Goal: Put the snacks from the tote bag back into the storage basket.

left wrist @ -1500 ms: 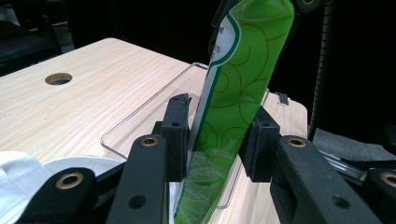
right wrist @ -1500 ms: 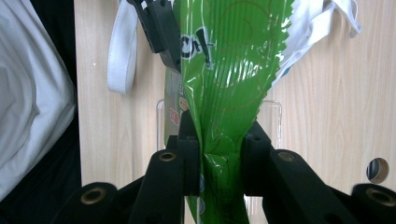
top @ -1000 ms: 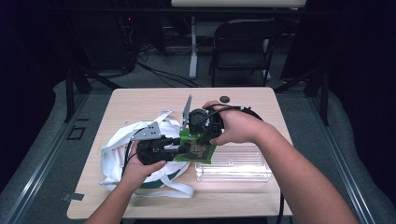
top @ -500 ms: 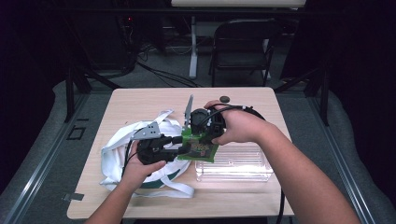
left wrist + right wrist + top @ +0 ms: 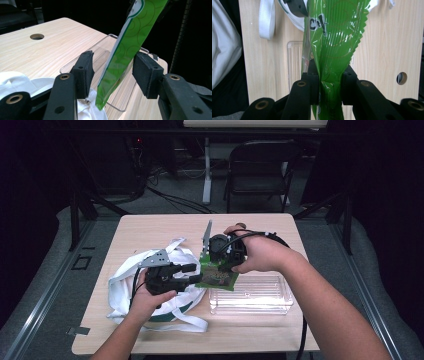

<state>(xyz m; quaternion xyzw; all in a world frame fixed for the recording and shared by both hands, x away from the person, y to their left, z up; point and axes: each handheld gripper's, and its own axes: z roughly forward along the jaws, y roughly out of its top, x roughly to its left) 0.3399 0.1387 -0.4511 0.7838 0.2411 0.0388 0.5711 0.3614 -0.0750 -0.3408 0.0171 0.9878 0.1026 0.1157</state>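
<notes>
This looks like a lab or recording studio rather than a home. A small light wooden table with a round cable hole [image 5: 165, 227] stands alone on grey carpet [image 5: 50, 285], ringed by black curtains [image 5: 385, 195] that leave the surroundings dark. Behind it stands a black folding metal chair [image 5: 260, 172] and the white leg of a second desk [image 5: 206, 170], with loose black cables [image 5: 175, 200] running across the floor. Dark metal stand legs [image 5: 80, 215] rise at either side of the table, the kind that carry mounted equipment.

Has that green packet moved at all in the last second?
No. The green packet sits at the same spot above the clear tray's left end, held by the right gripper.
</notes>
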